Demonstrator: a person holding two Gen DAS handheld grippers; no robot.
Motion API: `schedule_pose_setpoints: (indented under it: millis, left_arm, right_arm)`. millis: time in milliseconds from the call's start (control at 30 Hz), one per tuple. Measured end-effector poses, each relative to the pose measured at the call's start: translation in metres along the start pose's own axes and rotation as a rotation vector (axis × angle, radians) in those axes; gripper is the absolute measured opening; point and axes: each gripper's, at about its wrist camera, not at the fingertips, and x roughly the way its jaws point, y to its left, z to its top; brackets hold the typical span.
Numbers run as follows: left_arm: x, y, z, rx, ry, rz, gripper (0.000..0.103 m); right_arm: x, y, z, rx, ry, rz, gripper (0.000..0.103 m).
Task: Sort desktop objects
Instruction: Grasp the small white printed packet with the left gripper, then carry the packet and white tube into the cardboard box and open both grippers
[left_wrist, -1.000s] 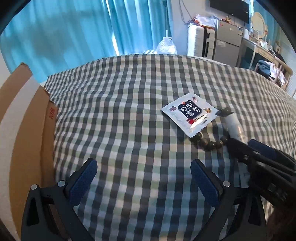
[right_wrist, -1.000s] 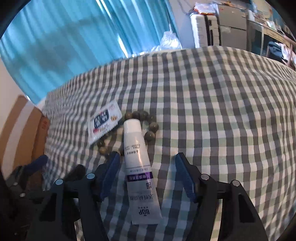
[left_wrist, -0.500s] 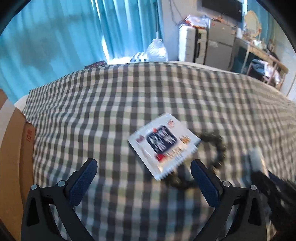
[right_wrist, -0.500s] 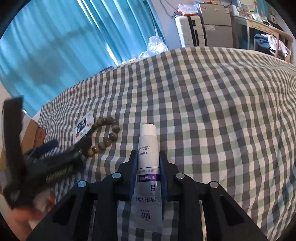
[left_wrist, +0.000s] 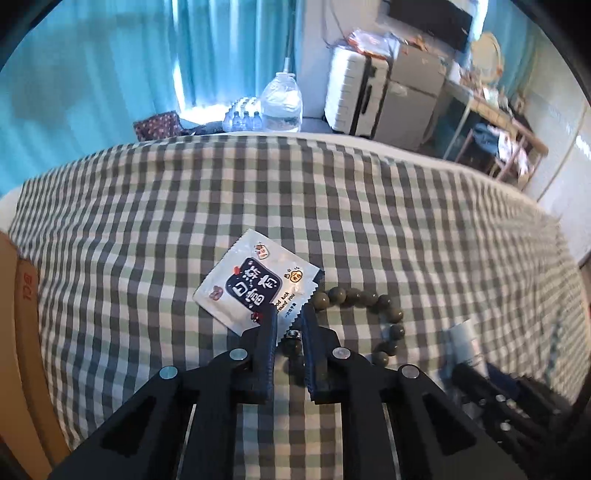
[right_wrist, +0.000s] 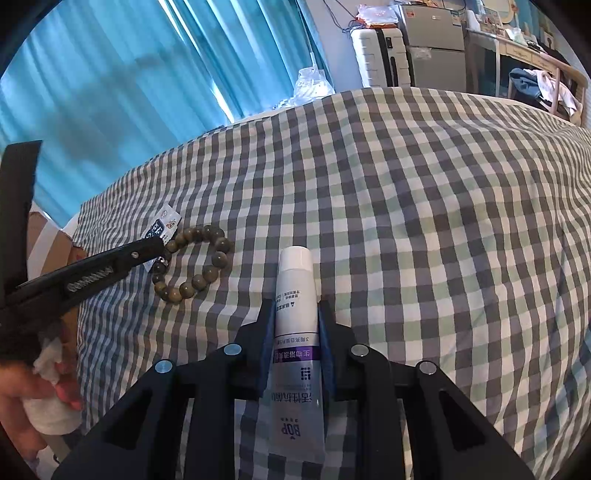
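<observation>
A white sachet with a dark label lies on the checked cloth, its corner over a bracelet of dark beads. My left gripper is shut on the sachet's near corner, with a bracelet bead between the fingers too. In the right wrist view my right gripper is shut on a white tube with a purple band, cap pointing away. The bracelet, the sachet and the left gripper show at the left there. The tube's cap end shows at the lower right of the left wrist view.
A cardboard box stands at the cloth's left edge. Beyond the far edge are blue curtains, a water jug, a white suitcase and a small fridge. Checked cloth stretches to the right.
My left gripper moved forward to the sachet and shut on its corner. My right gripper shut on the tube about half a second ago and still holds it.
</observation>
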Motion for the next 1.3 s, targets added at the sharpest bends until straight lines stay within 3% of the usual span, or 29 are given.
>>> schedule_pose_setpoints:
  millis: [167,200,233,300,400,433,533,633,667,733,800,1033,1300]
  left_arm:
    - [0.001,0.016,0.006,-0.021,0.007,0.000,0.018]
    - [0.004,0.018,0.008,-0.027,0.008,0.003,0.031]
    - [0.006,0.021,0.011,-0.029,0.010,0.019,0.058]
    - [0.008,0.024,0.013,-0.043,-0.020,0.077,0.082]
    - [0.022,0.025,0.021,-0.071,0.013,-0.002,0.091]
    - [0.029,0.022,0.023,-0.061,0.028,0.001,0.091]
    - [0.045,0.018,0.025,-0.013,0.044,0.133,0.091]
    - [0.050,0.025,0.027,-0.063,0.047,0.086,0.089]
    - [0.048,0.022,0.027,-0.039,0.044,0.093,0.085]
    - [0.044,0.016,0.024,0.011,0.027,0.081,0.057]
    - [0.040,0.013,0.022,0.038,0.021,0.077,0.052]
    - [0.023,0.014,0.002,0.066,0.024,0.102,0.050]
    - [-0.030,0.015,-0.014,0.035,-0.020,0.088,0.049]
  right_arm:
    - [-0.001,0.000,0.000,0.001,0.000,-0.001,0.022]
    - [0.000,0.000,-0.001,-0.001,0.000,-0.002,0.022]
    - [0.000,0.000,-0.002,0.000,0.001,-0.003,0.022]
    - [0.002,-0.001,-0.003,0.001,0.006,-0.006,0.022]
    - [0.004,0.002,-0.004,-0.008,0.010,-0.019,0.022]
    - [0.005,0.002,-0.004,-0.012,0.011,-0.022,0.022]
    - [0.005,0.002,-0.005,-0.010,0.011,-0.019,0.022]
    - [0.005,0.002,-0.006,-0.006,0.009,-0.012,0.022]
    - [0.005,0.002,-0.005,-0.006,0.010,-0.012,0.022]
    - [0.007,0.005,-0.004,-0.006,0.010,-0.014,0.022]
    - [0.005,0.002,-0.004,-0.008,0.009,-0.016,0.022]
    - [-0.008,0.007,-0.001,-0.041,-0.007,-0.042,0.022]
    - [-0.040,0.022,-0.001,-0.057,-0.044,-0.031,0.022]
